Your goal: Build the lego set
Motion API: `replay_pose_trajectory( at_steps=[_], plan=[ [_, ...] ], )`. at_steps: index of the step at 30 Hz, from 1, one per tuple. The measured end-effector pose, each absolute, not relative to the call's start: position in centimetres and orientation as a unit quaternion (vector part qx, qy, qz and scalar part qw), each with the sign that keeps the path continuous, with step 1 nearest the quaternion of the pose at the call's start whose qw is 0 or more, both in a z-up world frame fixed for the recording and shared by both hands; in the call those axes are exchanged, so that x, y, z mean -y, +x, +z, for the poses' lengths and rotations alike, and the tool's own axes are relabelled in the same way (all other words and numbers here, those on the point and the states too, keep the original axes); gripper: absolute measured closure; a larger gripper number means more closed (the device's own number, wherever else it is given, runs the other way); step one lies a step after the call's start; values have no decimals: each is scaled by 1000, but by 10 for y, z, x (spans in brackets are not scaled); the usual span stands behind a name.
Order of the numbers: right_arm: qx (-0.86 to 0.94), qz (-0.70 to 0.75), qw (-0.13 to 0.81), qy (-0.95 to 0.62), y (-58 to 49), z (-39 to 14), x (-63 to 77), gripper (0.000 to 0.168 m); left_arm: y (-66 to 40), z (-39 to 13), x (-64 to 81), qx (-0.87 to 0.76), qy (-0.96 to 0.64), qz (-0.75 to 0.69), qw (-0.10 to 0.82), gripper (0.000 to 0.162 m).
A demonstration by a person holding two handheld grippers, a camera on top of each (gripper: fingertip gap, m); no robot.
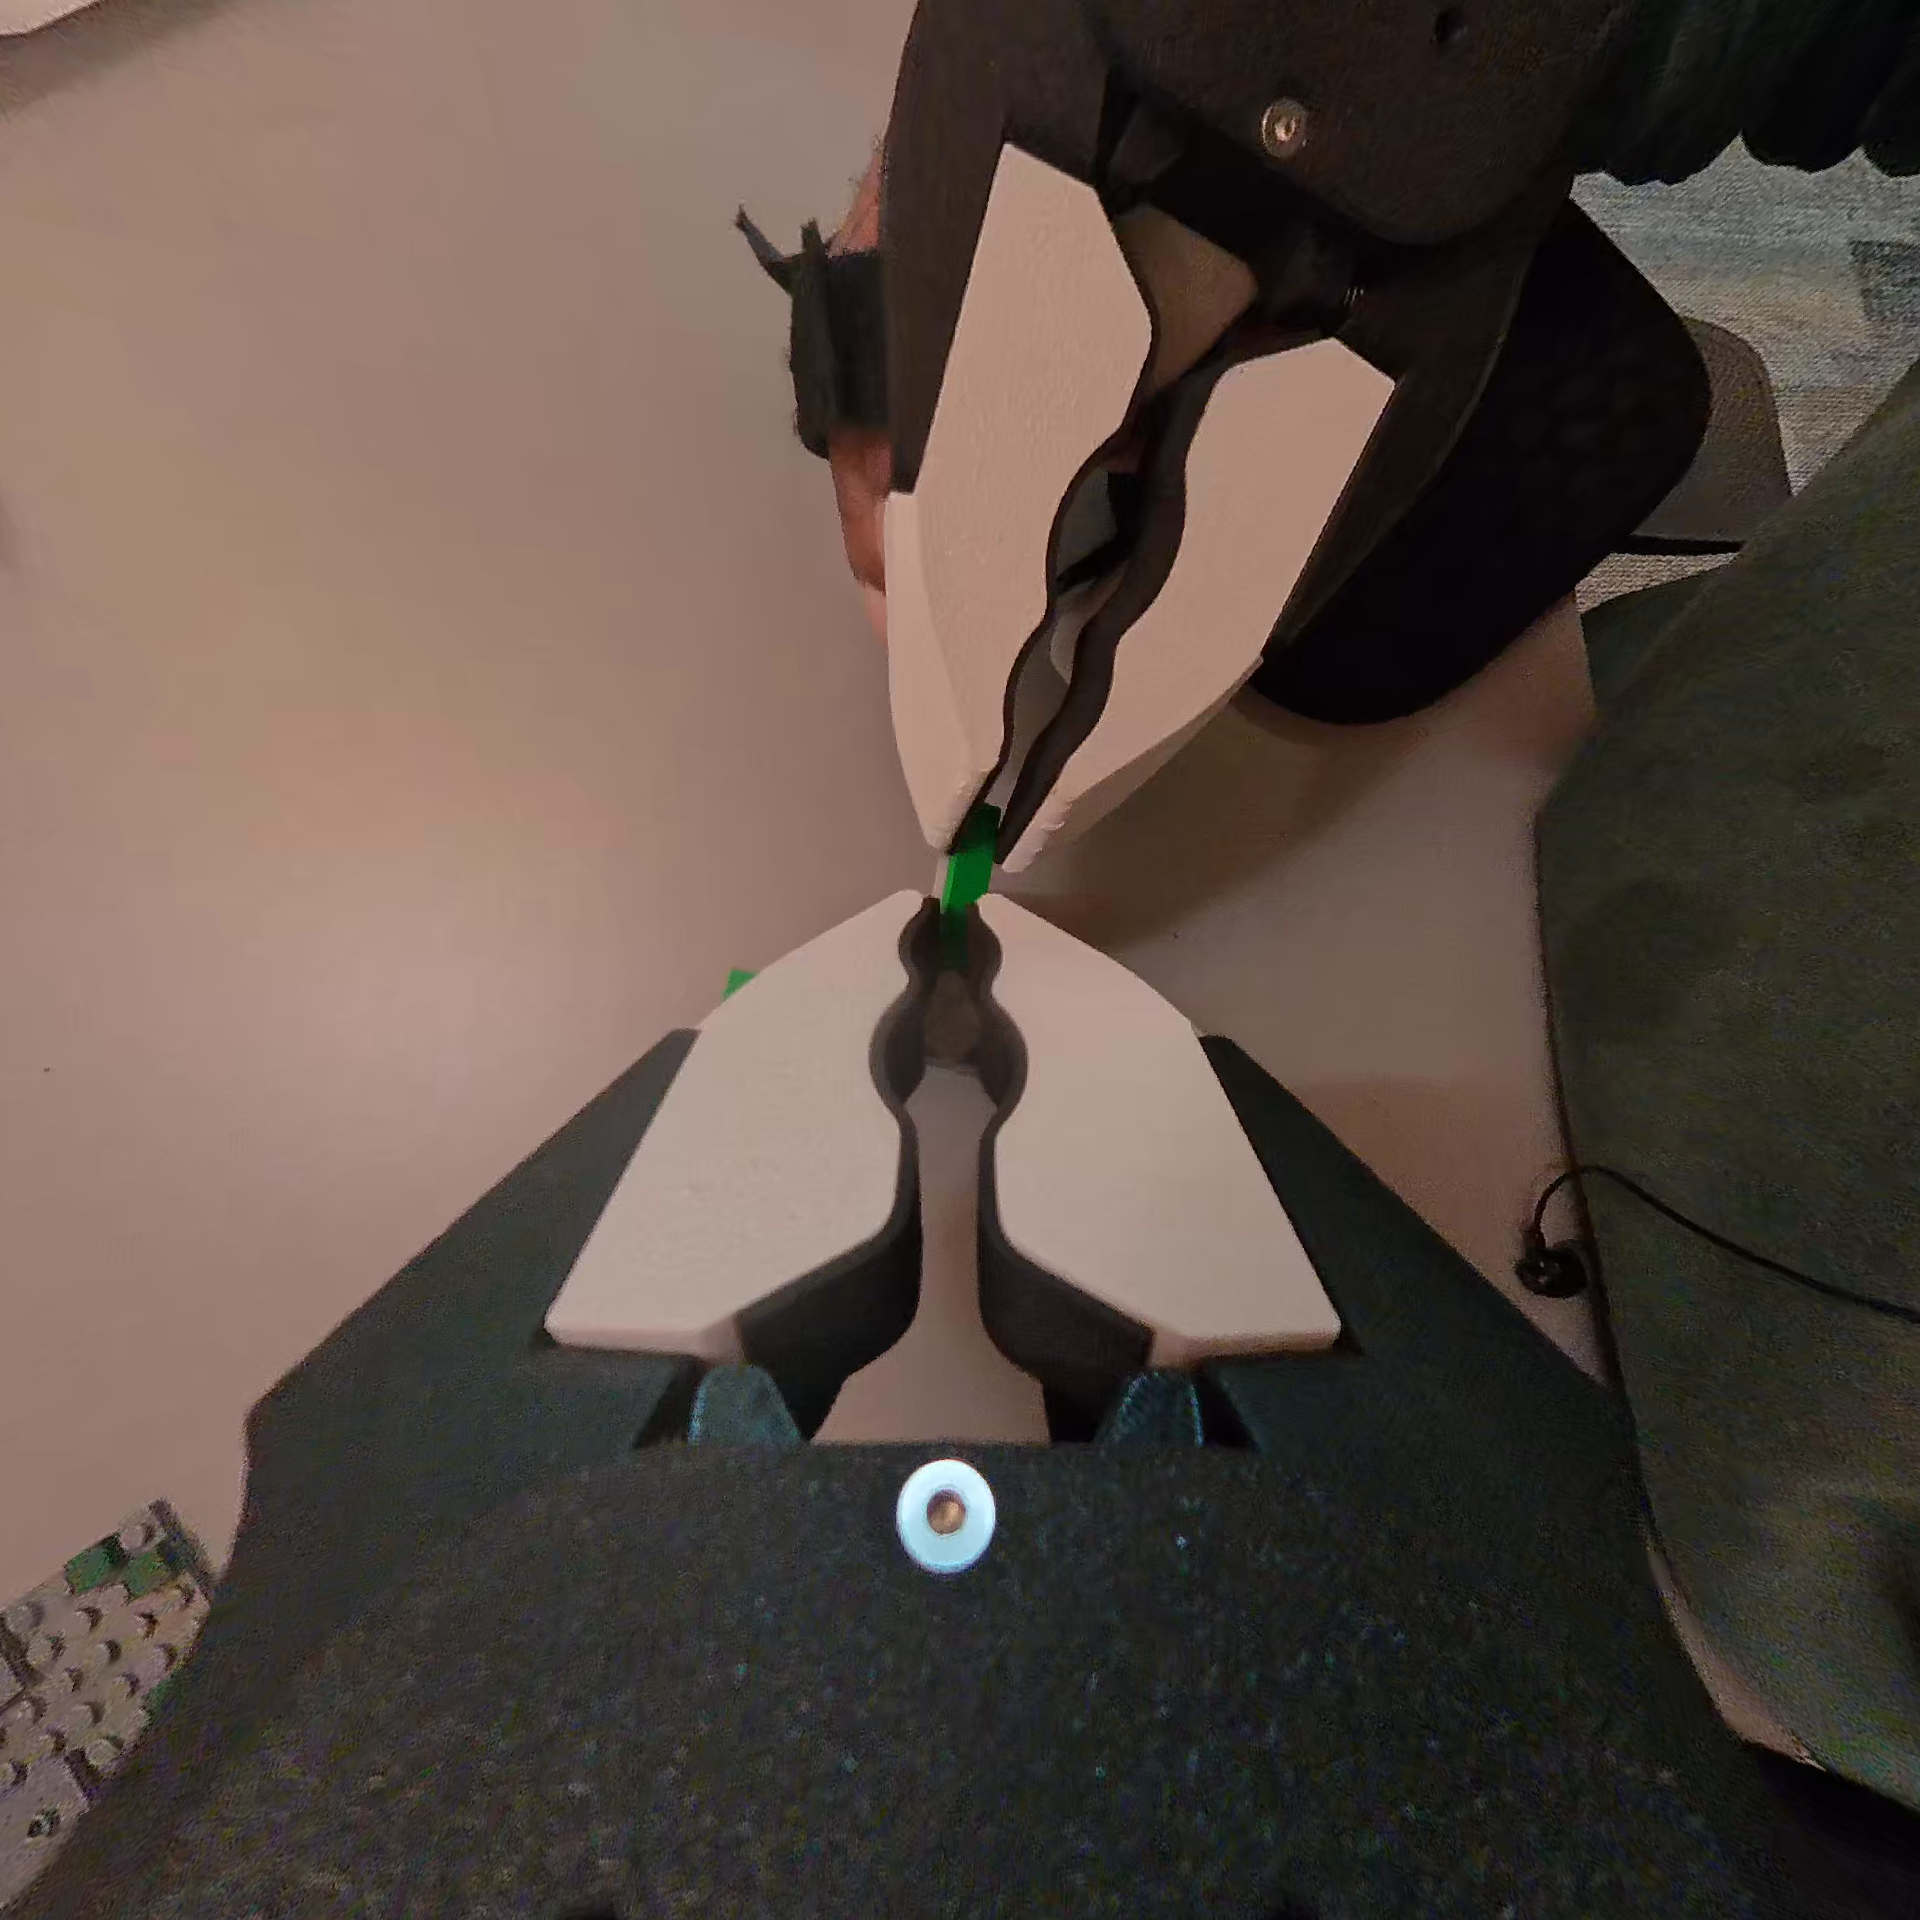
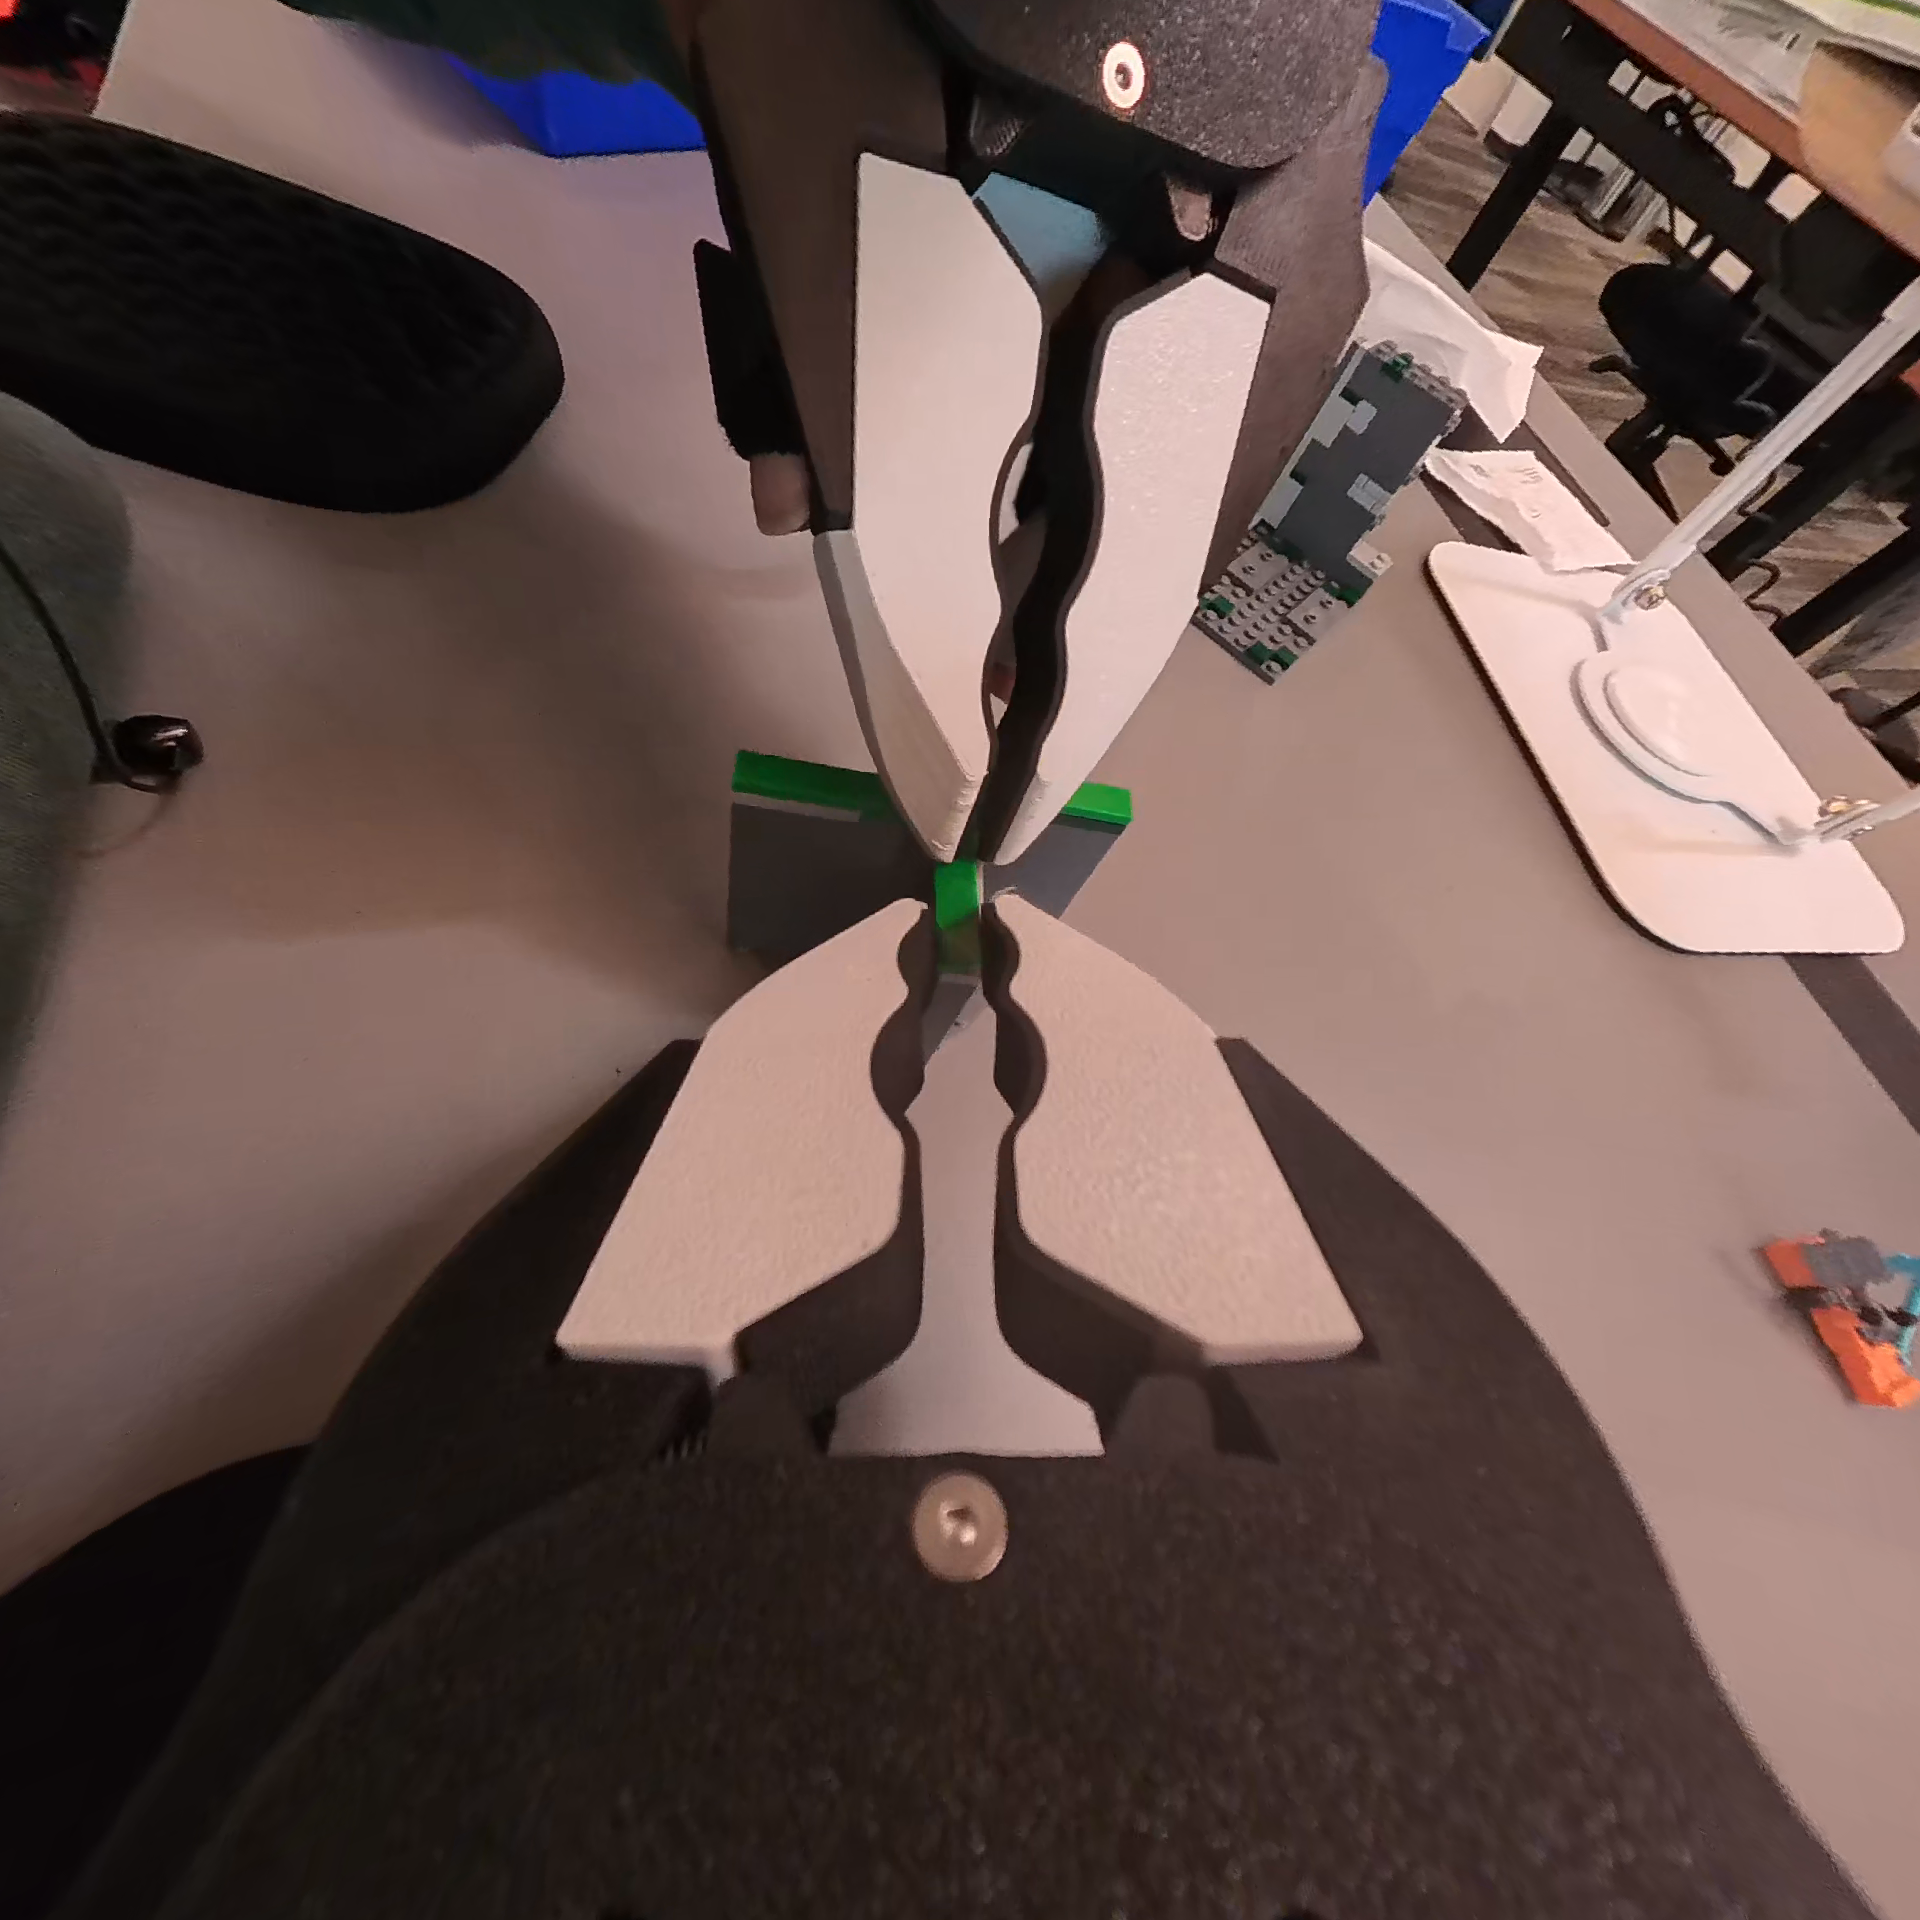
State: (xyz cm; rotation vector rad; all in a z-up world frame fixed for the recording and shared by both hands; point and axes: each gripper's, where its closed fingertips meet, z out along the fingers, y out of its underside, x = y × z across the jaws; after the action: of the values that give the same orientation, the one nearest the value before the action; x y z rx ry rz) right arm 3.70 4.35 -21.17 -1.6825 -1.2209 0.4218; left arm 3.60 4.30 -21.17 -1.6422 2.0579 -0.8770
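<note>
A small green lego piece (image 1: 966, 875) is pinched between both grippers, which meet tip to tip above the table. My left gripper (image 1: 951, 920) is shut on its near end. My right gripper (image 1: 979, 831) comes in from above and is shut on its far end. In the right wrist view the green piece (image 2: 956, 899) sits between my right gripper (image 2: 961, 920) and the left gripper (image 2: 982, 844). Just behind them is a grey lego panel with a green top edge (image 2: 800, 862). I cannot tell whether the panel rests on the table or hangs from the piece.
A grey studded lego build (image 2: 1320, 520) stands at the right back, and its corner shows in the left wrist view (image 1: 83, 1662). A white lamp base (image 2: 1662, 831) and a small orange and blue model (image 2: 1849, 1340) lie at the right. A black cushion (image 2: 260, 312) lies at the left. Only a small space, under 4 cm, lies between the two pairs of fingers. Both grippers' tips are roughly 30 cm from the grey studded lego build (image 2: 1320, 520).
</note>
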Motion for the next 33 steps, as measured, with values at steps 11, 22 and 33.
replay_pose_trajectory(
  at_steps=[11, 22, 33],
  plan=[
    [466, 220, 462, -722, 38, -211, -47, 161, 35, -213, -47, -744, -569, -289, 199, 151],
    [434, 269, 428, -746, 39, -212, -48, 161, 34, -220, -47, -759, -561, -265, 198, 150],
    [442, 284, 405, -748, 39, -213, -49, 160, 35, -222, -49, -757, -568, -270, 178, 153]
  ],
)
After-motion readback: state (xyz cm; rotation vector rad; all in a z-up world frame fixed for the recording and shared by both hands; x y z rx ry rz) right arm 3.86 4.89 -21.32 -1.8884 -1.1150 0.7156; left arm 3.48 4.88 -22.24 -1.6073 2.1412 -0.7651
